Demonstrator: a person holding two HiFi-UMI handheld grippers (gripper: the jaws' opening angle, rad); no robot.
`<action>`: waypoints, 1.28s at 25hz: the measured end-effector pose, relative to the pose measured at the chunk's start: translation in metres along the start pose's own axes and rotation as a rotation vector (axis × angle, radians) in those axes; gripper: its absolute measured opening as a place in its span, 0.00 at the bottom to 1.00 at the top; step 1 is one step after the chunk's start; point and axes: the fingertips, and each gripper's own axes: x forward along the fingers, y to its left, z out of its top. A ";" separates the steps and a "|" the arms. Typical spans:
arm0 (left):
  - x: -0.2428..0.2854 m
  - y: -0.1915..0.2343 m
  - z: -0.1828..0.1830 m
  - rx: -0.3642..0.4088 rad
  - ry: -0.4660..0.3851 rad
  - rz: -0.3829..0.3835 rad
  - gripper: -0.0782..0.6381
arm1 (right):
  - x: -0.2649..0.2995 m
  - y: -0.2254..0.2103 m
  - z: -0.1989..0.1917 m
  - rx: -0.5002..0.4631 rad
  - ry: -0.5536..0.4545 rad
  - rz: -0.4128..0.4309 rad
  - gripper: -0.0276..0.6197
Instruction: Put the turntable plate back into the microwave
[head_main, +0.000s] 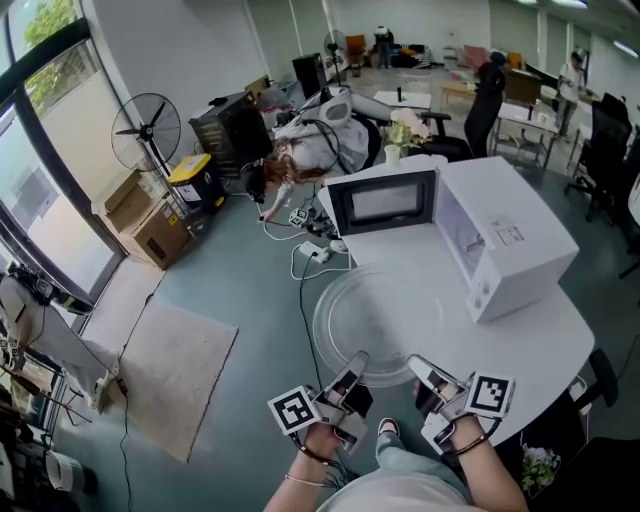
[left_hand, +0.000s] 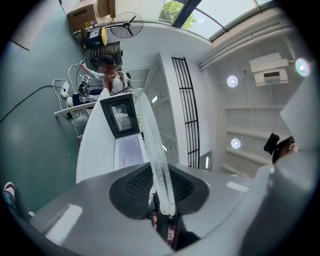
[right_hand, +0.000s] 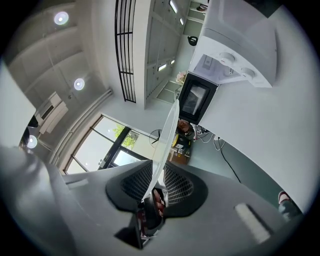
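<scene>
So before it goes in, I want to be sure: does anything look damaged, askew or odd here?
Nothing stands out. The clear round glass turntable plate looks whole, gripped at its near rim by the left gripper and right gripper, and the door of the white microwave stands open.

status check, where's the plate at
Left gripper and right gripper both shut on glass plate, near rim. Plate held short of microwave. Door open, nothing blocking.

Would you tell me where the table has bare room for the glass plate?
The table is bare right of the glass plate, this side of the microwave, and in a strip before its open door. Cables crowd the floor left.
</scene>
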 end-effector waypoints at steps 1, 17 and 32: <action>0.009 0.003 0.006 0.000 0.003 0.000 0.18 | 0.006 -0.004 0.008 0.003 -0.004 -0.004 0.16; 0.119 0.044 0.072 -0.007 0.085 0.001 0.18 | 0.072 -0.052 0.100 0.085 -0.064 -0.033 0.16; 0.214 0.094 0.115 -0.042 0.352 -0.075 0.18 | 0.116 -0.102 0.158 0.111 -0.283 -0.148 0.16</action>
